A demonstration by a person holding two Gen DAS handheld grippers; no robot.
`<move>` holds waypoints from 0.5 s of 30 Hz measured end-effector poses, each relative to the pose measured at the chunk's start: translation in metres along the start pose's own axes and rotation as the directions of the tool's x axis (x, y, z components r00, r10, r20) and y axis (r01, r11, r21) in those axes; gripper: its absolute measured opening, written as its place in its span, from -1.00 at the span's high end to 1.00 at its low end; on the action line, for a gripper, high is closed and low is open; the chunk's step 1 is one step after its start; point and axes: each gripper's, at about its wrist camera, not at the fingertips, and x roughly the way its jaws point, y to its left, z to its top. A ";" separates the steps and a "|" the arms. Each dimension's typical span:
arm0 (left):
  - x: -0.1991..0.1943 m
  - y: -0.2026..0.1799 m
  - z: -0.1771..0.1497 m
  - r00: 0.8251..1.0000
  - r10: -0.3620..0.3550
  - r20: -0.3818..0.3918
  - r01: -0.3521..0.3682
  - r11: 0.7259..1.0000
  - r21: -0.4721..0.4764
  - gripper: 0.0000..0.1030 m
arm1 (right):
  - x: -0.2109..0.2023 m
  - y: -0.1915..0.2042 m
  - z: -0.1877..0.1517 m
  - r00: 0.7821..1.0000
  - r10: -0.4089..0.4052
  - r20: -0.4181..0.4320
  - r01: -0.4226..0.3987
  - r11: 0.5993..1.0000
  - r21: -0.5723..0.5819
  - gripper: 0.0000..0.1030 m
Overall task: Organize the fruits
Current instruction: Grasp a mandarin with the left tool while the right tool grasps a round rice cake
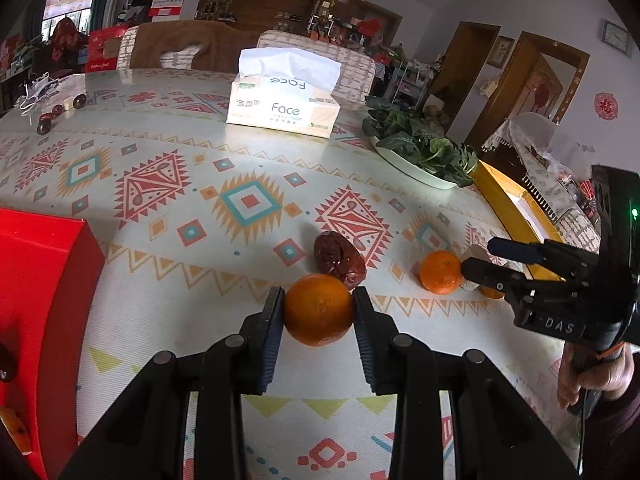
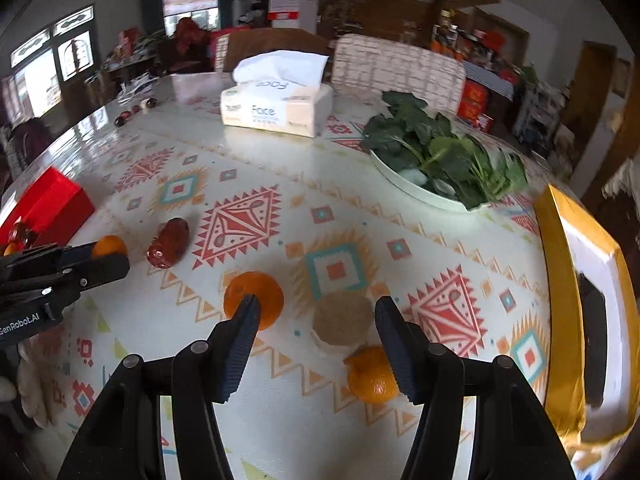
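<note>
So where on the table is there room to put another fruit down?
Bare cloth lies between the tissue box and the wrapped date, and between the red box and the orange in the left hand-held gripper. It is crowded by the right hand-held gripper: two oranges, a brown round thing and the yellow box.

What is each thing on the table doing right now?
left gripper: shut on an orange
right gripper: open, holding nothing
second orange: loose on the table
third orange: loose on the table
wrapped red date: lying loose
tissue box: open, tissue sticking out
</note>
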 end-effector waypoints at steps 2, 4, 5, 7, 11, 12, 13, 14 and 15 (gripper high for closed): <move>0.000 0.000 0.000 1.000 -0.003 -0.001 0.003 1.000 0.000 0.36 | 0.001 -0.004 0.002 1.000 0.007 -0.019 -0.007 1.000 -0.010 -0.18; 0.000 0.000 0.000 1.000 -0.002 -0.002 0.002 1.000 -0.001 0.36 | 0.002 -0.007 0.002 0.998 0.044 -0.041 -0.045 0.999 -0.014 -0.11; 0.000 0.000 0.000 1.000 -0.002 -0.001 0.002 1.000 -0.002 0.36 | 0.002 -0.008 0.002 0.997 0.050 -0.053 -0.051 0.998 -0.025 -0.06; 0.000 0.000 0.000 1.000 -0.002 0.000 0.002 1.000 -0.003 0.36 | 0.003 -0.010 0.000 0.995 0.053 -0.085 -0.058 0.997 -0.055 0.04; 0.000 0.000 0.000 1.000 -0.002 0.000 0.002 1.000 0.000 0.36 | 0.008 -0.010 -0.001 0.994 -0.004 -0.112 -0.006 0.995 -0.095 0.09; 0.000 0.001 0.000 1.000 -0.003 0.001 0.003 1.000 0.001 0.36 | 0.011 -0.009 0.000 0.993 -0.019 -0.114 0.007 0.994 -0.108 0.09; 0.000 0.001 0.000 1.000 -0.003 0.001 0.003 1.000 0.002 0.36 | 0.014 -0.007 0.001 0.993 -0.037 -0.116 0.023 0.992 -0.123 0.09; 0.000 0.001 0.000 1.000 -0.005 0.000 0.005 1.000 0.001 0.36 | 0.016 -0.006 0.002 0.992 -0.044 -0.116 0.029 0.991 -0.128 0.09; 0.001 0.001 -0.001 1.000 -0.006 -0.001 0.006 1.000 0.001 0.36 | 0.018 -0.005 0.003 0.992 -0.043 -0.115 0.028 0.991 -0.128 0.09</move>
